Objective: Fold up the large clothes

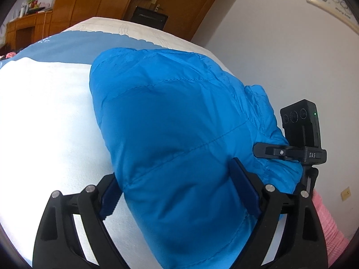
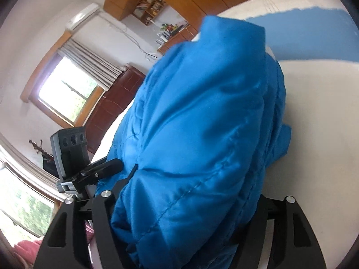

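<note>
A bright blue quilted puffer jacket [image 1: 170, 130] lies bunched on a bed with a white sheet [image 1: 49, 112]. In the left wrist view my left gripper [image 1: 177, 188] stands wide apart, its blue pads [image 1: 244, 190] on either side of a thick fold of the jacket, which bulges between them. In the right wrist view the same jacket [image 2: 202, 123] fills the frame and drapes over my right gripper [image 2: 186, 204]. Its left finger [image 2: 125, 181] presses into the fabric; the right finger is hidden under the cloth.
A blue blanket [image 1: 89, 47] covers the far part of the bed. A white wall [image 1: 280, 56] runs along the right side. Wooden wardrobes [image 1: 112, 2] stand beyond the bed. Pink cloth [image 1: 327, 231] lies at the bed's near right edge. Windows [image 2: 65, 89] show in the right wrist view.
</note>
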Tool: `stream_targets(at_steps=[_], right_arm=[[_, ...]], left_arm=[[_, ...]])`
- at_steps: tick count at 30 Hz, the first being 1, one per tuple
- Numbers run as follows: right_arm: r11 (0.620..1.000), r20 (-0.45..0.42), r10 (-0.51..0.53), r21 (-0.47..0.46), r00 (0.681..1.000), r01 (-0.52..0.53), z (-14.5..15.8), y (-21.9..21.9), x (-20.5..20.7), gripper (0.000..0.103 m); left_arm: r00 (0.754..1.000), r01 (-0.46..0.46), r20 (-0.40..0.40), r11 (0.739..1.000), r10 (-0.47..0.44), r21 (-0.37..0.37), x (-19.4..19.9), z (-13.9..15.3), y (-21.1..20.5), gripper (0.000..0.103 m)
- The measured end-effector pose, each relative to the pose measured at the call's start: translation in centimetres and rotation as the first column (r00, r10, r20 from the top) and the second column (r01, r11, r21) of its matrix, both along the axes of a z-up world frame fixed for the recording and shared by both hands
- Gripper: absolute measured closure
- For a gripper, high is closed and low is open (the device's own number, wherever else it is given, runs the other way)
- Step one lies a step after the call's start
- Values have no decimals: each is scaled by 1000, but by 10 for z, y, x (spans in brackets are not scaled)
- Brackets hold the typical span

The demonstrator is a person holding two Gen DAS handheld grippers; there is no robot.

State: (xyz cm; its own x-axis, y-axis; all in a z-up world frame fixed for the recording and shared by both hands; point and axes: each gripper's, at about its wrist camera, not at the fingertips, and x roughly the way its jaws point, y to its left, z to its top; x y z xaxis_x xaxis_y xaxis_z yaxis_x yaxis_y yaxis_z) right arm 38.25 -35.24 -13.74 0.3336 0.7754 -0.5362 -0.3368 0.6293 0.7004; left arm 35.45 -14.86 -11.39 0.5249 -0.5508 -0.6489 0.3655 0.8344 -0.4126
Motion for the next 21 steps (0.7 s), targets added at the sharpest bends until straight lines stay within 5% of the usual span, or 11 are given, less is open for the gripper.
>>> stream_targets(at_steps=[6,15,21], right_arm=[[999,-18,-12,-53,1000,11,18,4,1,25],[992,29,-61,-104,998,64,42,-16,-45,17],[958,54,-126,-254,991,136,41,-7,-75,17]], left_arm=[[999,-27,-20,999,27,24,10,12,12,14],[997,-65,40,992,60,110,-33,23,14,13],[998,-62,8,991,61,117,-38,9,8,12]])
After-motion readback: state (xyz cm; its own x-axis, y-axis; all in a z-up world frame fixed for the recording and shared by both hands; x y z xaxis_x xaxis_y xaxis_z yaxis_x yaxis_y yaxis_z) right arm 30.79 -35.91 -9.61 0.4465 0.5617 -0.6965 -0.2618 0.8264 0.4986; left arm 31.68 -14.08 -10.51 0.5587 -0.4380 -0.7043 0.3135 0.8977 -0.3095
